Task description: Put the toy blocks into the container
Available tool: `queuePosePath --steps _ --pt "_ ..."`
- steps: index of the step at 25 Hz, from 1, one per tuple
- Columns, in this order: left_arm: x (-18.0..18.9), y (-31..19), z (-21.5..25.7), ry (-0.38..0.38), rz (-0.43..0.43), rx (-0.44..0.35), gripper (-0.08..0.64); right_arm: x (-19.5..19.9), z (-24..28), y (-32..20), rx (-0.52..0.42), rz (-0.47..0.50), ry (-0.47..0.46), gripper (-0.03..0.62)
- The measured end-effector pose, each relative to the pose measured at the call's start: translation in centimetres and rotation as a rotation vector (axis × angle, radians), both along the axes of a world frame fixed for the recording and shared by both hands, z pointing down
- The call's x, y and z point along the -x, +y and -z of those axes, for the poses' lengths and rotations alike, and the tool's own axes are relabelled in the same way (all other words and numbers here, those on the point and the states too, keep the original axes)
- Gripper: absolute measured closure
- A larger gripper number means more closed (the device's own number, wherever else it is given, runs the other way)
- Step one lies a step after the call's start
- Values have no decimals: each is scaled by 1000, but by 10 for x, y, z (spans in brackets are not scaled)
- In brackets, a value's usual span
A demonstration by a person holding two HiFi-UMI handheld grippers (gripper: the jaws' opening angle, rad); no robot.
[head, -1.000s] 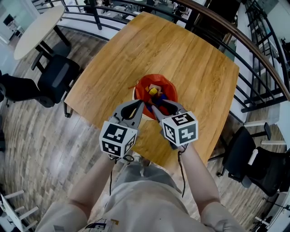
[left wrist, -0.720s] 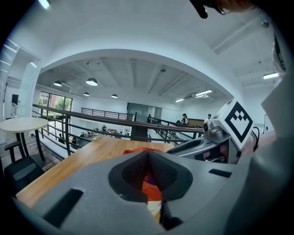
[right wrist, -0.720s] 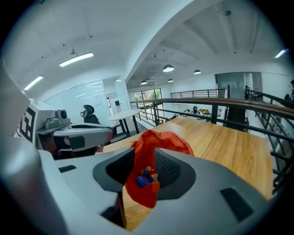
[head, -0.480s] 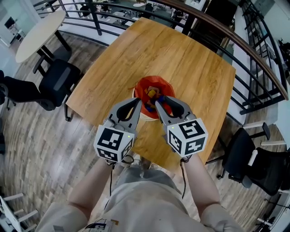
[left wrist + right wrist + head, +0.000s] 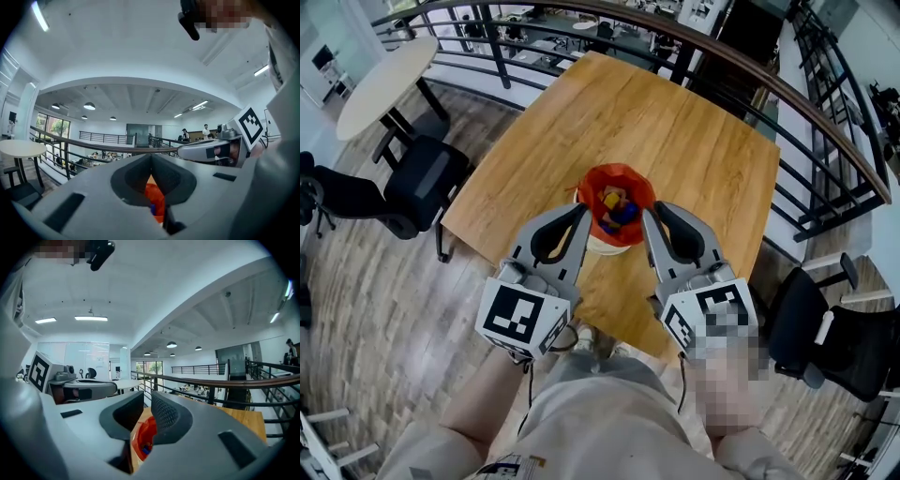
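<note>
- The toy blocks [image 5: 617,204] lie heaped inside the red-lined container [image 5: 591,186], which stands near the front edge of the wooden surface [image 5: 675,122].
- No block shows outside it, so the task looks about finished.
- The left gripper [image 5: 584,208] sits at the container's 7 o'clock, closed and empty.
- The right gripper [image 5: 649,214] sits at 5 o'clock. Its jaws have just been closing to a thin slit, with nothing between them.
- Both grippers are about equally near.

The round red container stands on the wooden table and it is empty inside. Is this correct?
Not fully. The round red container does stand on the wooden table, but it is not empty: it holds coloured toy blocks, yellow and blue among them. The head view shows this.
</note>
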State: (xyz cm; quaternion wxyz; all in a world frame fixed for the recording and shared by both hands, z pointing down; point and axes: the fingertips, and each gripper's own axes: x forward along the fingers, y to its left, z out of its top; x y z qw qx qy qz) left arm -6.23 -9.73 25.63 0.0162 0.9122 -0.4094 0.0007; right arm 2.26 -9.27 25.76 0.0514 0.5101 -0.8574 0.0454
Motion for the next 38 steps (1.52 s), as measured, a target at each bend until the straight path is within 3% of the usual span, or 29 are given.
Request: queuePosePath --steps 6,14,17,23,38 --pt "-1 23 31 18 -23 -58 548 -9 27 24 -132 -45 -31 552" --pt "3 45 34 21 -8 -110 548 -13 43 64 -202 -47 -61 559" --pt "4 54 28 10 -5 -113 548 -12 39 77 -199 -38 -53 560" --pt "2 70 7 3 -9 -47 548 -11 21 95 -160 -25 -55 560" --pt "-14 93 -15 -29 -52 -7 548 -13 7 113 -128 -16 -47 561"
